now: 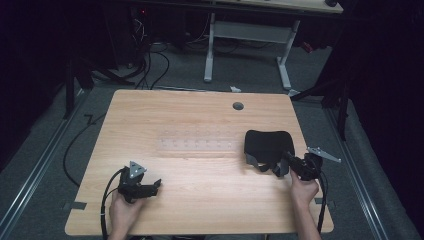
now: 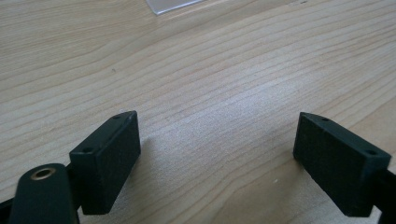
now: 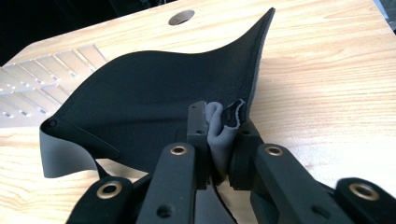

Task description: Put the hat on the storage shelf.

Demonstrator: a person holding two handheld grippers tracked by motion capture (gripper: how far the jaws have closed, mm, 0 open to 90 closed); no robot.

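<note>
A black fabric piece with grey lining (image 1: 267, 144) lies on the right part of the wooden table (image 1: 200, 115). My right gripper (image 1: 287, 165) is shut on its near edge; in the right gripper view the folded grey edge (image 3: 223, 130) is pinched between the jaws and the black sheet (image 3: 154, 102) curls up beyond them. My left gripper (image 1: 150, 186) rests near the table's front left, open, its pads (image 2: 109, 154) wide apart over bare wood with nothing between them.
A clear plastic strip with ridges (image 1: 197, 144) lies across the table's middle, left of the fabric. A round cable hole (image 1: 238, 106) sits near the far edge. Beyond the table stand a white desk frame (image 1: 250, 40) and floor cables (image 1: 150, 65).
</note>
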